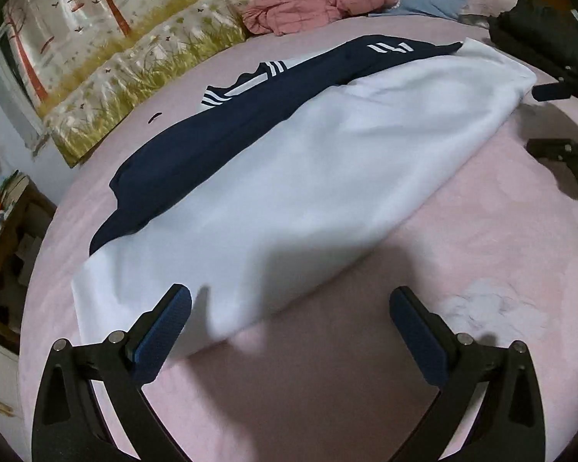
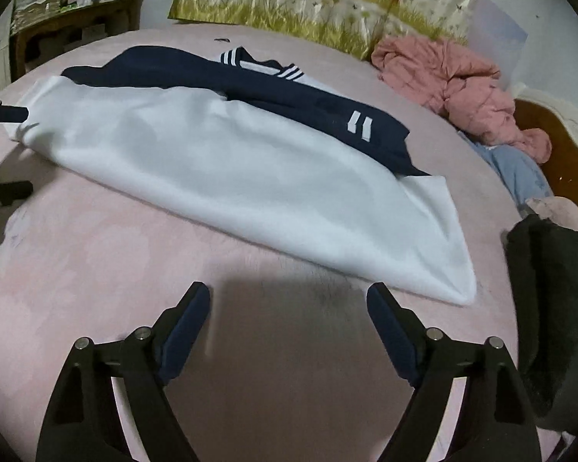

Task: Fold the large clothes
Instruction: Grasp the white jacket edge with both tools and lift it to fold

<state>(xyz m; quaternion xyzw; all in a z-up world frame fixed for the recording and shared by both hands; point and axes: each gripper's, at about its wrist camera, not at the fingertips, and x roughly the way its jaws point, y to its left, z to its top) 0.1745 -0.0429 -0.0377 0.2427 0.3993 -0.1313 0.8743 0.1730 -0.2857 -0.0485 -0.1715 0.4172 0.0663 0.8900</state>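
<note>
Left wrist view: my left gripper [image 1: 291, 310] stands wide and empty, the white and navy garment [image 1: 289, 177] just ahead of its left finger; right gripper [image 2: 289, 304] likewise wide. Soft, light, floppy, I judge; I'd pinch the near hem corners

The white half of the garment [image 1: 289, 177] lies over the navy half [image 1: 219, 115], so most of the navy cloth and the collar beneath are covered, and only three sets of white stripes show. In the left wrist view the right tool [image 1: 558, 123] is cut off by the picture's edge, leaving just two finger ends visible; in the right wrist view the left tool [image 2: 7, 150] is cropped likewise. The heap on the wooden nightstand [image 2: 73, 27] is too small and blurred to tell, and the dark cloth [image 2: 551, 308] runs off the frame.
</note>
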